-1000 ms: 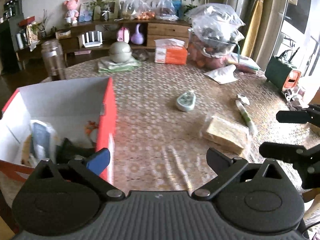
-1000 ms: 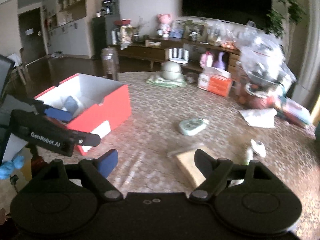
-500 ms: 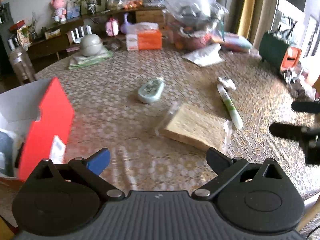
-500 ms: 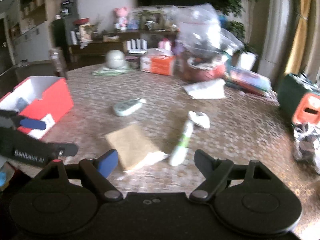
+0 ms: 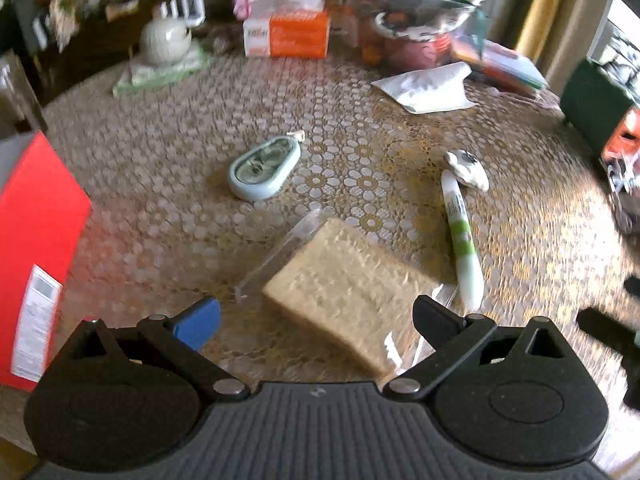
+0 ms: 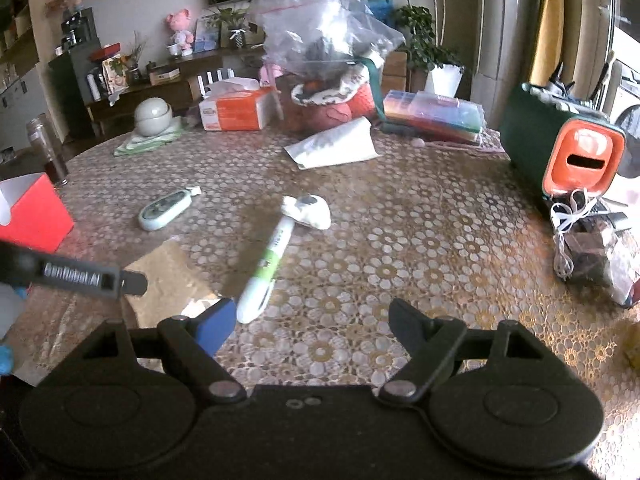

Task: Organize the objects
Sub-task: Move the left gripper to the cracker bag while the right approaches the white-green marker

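My left gripper (image 5: 316, 316) is open and empty, just above a tan sponge in a clear wrapper (image 5: 352, 284). A white and green tube (image 5: 462, 236) with a white cap end (image 5: 468, 164) lies to its right. A pale blue oval device (image 5: 262, 168) lies beyond. The red box (image 5: 36, 240) stands at the left. My right gripper (image 6: 312, 320) is open and empty over the table, with the tube (image 6: 268, 268) just ahead left, the sponge (image 6: 168, 280) at the left and the blue device (image 6: 164, 210) farther off. The left gripper's finger (image 6: 80, 278) shows at the left.
At the back stand an orange tissue box (image 6: 236, 110), a big clear bag of items (image 6: 320, 40), a white pouch (image 6: 336, 146) and a stack of coloured folders (image 6: 432, 118). A green and orange case (image 6: 560, 148) and cables (image 6: 572, 216) sit at the right.
Both grippers have swung right, away from the red box. The left one has closed in on the wrapped sponge; the tube now lies just ahead of the right one.
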`<state>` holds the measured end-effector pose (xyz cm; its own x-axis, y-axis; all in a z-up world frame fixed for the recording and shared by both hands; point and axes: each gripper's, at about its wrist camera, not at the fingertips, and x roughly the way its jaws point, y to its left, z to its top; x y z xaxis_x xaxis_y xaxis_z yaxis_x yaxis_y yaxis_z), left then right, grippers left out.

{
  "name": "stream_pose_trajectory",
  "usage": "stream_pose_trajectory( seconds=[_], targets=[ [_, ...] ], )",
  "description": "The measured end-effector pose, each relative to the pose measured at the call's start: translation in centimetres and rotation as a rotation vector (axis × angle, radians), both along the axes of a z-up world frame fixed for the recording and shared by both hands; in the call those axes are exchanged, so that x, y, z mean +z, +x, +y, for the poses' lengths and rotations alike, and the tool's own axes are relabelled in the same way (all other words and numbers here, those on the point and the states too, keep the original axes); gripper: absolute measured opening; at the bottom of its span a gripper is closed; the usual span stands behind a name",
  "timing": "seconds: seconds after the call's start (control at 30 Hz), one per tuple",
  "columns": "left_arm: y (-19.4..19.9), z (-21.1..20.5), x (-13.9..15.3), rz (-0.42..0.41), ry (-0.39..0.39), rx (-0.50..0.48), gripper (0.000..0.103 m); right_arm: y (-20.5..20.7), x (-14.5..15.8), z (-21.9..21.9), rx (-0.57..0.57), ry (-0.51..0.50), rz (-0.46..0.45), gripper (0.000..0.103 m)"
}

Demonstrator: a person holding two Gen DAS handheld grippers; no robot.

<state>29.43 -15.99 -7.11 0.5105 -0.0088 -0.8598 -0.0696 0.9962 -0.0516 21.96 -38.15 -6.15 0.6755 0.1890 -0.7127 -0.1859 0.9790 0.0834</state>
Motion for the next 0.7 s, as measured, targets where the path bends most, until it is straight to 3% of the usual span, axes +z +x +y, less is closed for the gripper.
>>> stream_pose_trajectory(
  seconds=[0.33, 0.57, 0.7],
  targets=[
    [4.7, -1.4, -2.1, 0.065, -0.034, 0.158, 0.103, 1.0, -2.0, -0.5, 0.005, -0.007, 0.034, 0.084],
    [6.0, -2.9, -3.4, 0.074, 0.035, 0.192, 0.103, 1.9, -2.7, -0.5, -0.003, -0.012, 0.055, 0.084],
    [5.5, -3.8, -4.0, 0.062, 0.114, 0.137, 0.103, 2.6, -3.0, 0.2, 0.010, -0.024, 0.059, 0.084]
  ],
)
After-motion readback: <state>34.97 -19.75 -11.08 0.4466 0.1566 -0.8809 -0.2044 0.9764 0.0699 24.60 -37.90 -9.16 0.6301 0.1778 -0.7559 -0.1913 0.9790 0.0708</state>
